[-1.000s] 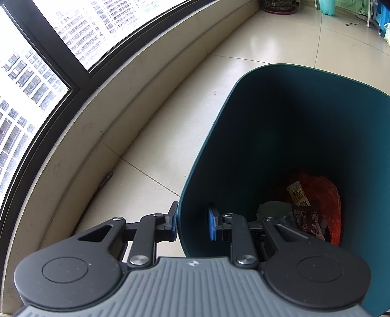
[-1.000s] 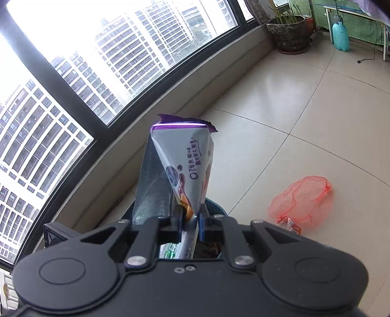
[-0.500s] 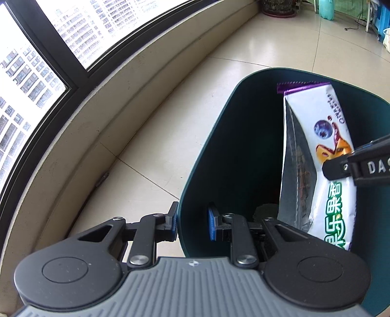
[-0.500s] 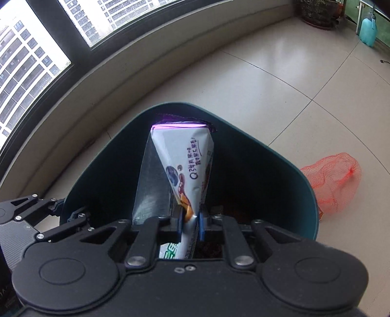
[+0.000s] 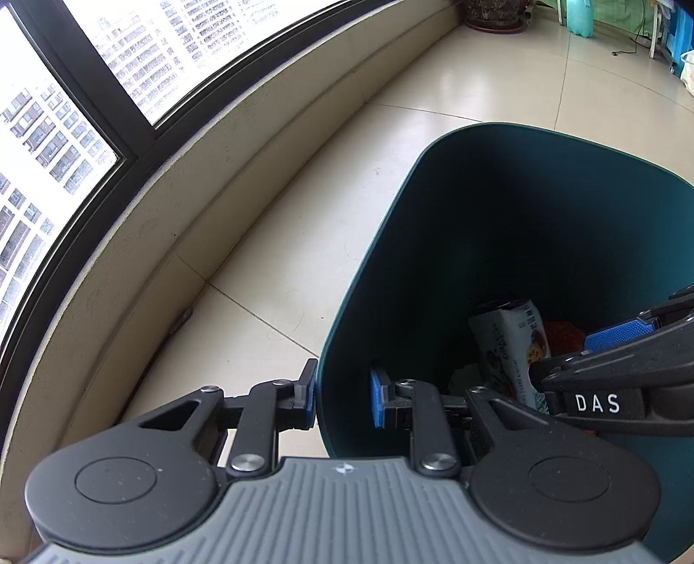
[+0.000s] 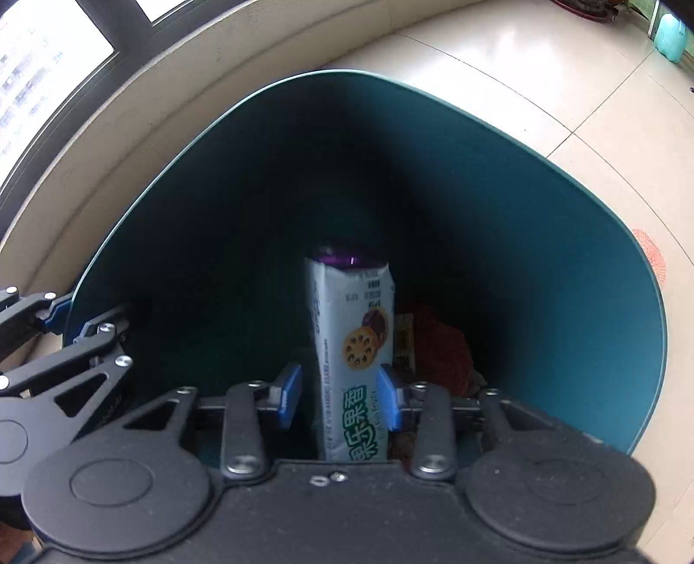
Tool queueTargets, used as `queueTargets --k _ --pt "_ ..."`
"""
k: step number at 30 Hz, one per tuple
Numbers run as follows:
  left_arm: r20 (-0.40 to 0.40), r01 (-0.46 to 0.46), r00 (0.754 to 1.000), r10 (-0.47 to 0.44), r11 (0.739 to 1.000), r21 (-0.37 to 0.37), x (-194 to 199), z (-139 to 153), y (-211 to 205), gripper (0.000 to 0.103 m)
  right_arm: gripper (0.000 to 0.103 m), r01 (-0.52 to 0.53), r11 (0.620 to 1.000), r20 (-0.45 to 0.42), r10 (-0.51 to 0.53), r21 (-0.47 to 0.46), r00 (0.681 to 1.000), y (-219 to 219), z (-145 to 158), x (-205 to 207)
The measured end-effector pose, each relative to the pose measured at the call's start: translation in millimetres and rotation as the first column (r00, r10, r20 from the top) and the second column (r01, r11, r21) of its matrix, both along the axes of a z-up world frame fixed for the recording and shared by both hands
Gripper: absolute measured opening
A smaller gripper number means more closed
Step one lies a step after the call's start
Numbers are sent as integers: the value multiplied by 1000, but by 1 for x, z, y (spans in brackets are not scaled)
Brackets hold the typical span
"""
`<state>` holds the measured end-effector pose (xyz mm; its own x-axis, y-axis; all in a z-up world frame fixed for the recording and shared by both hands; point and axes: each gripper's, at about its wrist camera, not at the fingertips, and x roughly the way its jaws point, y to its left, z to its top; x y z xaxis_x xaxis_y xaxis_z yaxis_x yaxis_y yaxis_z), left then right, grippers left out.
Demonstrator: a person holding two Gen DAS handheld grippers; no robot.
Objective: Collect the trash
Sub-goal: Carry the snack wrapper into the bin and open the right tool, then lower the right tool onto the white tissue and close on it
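Note:
A dark teal trash bin (image 5: 499,182) stands on the tiled floor. My left gripper (image 5: 342,397) straddles its near rim, one pad outside and one inside, with a gap at the inner pad. My right gripper (image 6: 338,399) is open over the bin mouth (image 6: 390,143) and also shows in the left wrist view (image 5: 607,347). A white snack bag with a purple top (image 6: 351,347) stands inside the bin between the open pads, loose. It also shows in the left wrist view (image 5: 512,342). Red netting (image 6: 438,342) and a small wrapper (image 6: 403,340) lie at the bin bottom.
A curved low wall (image 5: 182,208) under dark-framed windows runs left of the bin. A red mesh bag (image 6: 650,256) lies on the floor beyond the bin's right side. A potted plant (image 5: 494,13) and a teal bottle (image 5: 579,17) stand far back.
My right gripper has lowered into the bin mouth and opened. The snack bag has left its pads and dropped to the bin bottom. My left gripper has not moved.

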<state>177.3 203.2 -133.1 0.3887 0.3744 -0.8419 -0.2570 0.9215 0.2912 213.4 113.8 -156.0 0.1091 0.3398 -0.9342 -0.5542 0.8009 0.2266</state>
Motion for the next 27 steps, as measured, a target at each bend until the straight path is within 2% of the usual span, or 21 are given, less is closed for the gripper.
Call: queueTargets --k 6,12,14,18,22,25,27 --pt "-2 -1 1000 1 1000 3 1 0 -2 23 44 -22 996 22 20 84 1000 -15 32 -2" --pt "-4 -3 1000 3 1000 6 2 0 -3 23 53 -42 981 84 27 188 996 -55 82 -15" --pt "-5 -3 1000 3 1000 9 2 0 -3 23 59 -29 976 104 7 214 995 -70 96 -14" --pt "-6 -4 1000 5 1000 13 2 0 -4 23 63 35 965 133 -72 261 989 -116 112 -10" --pt "-7 -5 1000 5 1000 16 2 0 -5 23 66 115 960 137 -154 256 979 -158 116 -3" --pt "-8 -9 1000 9 1000 15 3 0 -6 23 75 175 957 123 -207 232 970 -184 94 4" --pt "-7 -10 1000 10 1000 15 3 0 -6 23 75 211 957 108 -235 200 966 -196 76 5"
